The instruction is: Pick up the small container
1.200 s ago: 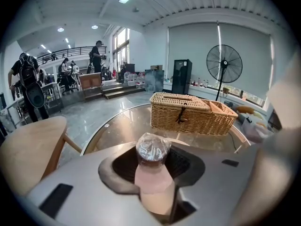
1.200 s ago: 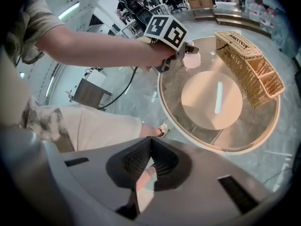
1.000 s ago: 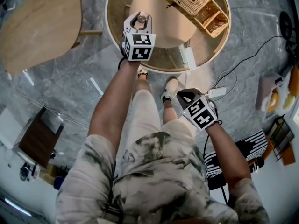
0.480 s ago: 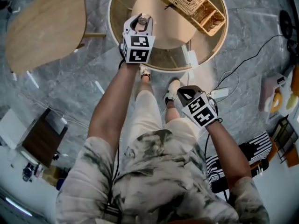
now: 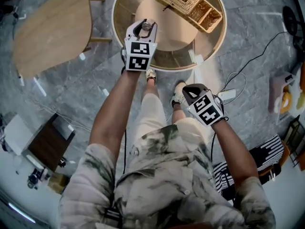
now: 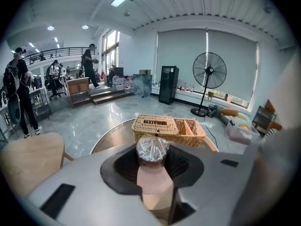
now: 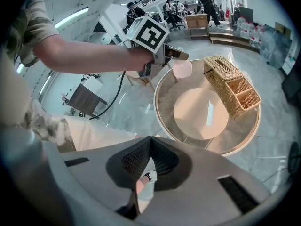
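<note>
ok so my left hand-held gripper (image 5: 144,26) (image 6: 151,166) is clamped on the small pinkish container (image 6: 153,182) (image 7: 182,68), the one with crinkly clear plastic over its top; the pads press on both its sides and it sits upright between the jaws; I'm holding it out at arm's length over the near rim of the round wood-and-glass counter (image 5: 167,30) (image 7: 200,108); the rectangular woven wicker basket (image 5: 188,3) (image 6: 167,128) (image 7: 230,86) sits on the far side of that counter, well apart from the container; one half has a lid with a slot, the other half is open compartments; my right hand-held gripper (image 5: 189,91) (image 7: 149,140) hangs low by my legs over the grey marble floor (image 5: 95,87), jaws together with nothing between them; the pale wooden table (image 5: 52,30) is off to my left, apart from the counter
</note>
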### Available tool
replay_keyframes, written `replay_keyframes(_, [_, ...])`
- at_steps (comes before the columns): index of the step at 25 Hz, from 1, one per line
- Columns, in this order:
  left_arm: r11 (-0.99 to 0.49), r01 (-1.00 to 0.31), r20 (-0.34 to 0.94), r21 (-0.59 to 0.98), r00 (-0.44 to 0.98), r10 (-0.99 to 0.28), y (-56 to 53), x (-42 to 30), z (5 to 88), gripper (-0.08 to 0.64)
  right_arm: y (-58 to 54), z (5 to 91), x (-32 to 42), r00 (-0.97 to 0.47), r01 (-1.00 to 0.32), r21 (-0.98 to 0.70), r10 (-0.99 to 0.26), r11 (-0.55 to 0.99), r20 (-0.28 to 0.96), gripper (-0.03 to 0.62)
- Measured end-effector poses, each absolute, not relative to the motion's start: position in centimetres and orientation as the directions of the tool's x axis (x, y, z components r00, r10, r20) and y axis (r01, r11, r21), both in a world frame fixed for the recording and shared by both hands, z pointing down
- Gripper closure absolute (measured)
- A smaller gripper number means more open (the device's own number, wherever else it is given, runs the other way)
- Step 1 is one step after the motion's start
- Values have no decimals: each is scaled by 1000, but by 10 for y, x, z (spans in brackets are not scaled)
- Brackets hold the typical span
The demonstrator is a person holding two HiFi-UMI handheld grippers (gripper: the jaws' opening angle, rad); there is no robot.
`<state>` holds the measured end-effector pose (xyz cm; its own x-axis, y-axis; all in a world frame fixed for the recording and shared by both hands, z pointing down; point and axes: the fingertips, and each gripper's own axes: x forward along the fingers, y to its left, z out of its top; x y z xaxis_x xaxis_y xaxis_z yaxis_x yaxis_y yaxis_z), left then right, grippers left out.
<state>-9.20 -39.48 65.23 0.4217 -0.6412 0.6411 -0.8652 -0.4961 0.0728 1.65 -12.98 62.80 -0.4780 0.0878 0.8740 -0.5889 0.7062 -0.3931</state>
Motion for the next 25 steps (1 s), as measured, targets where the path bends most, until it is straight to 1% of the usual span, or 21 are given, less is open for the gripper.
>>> replay_keyframes(14, [-532,-844,643,68,445,-624,-359,-67,595,420,-102,596,38,-506,-595,-382,40,707,862,569])
replay_keyframes(25, [-547,-832,642,93,470,-606,-335,-54,543,420,-101,565,51,-541,-596,-373,-12,711,841,569])
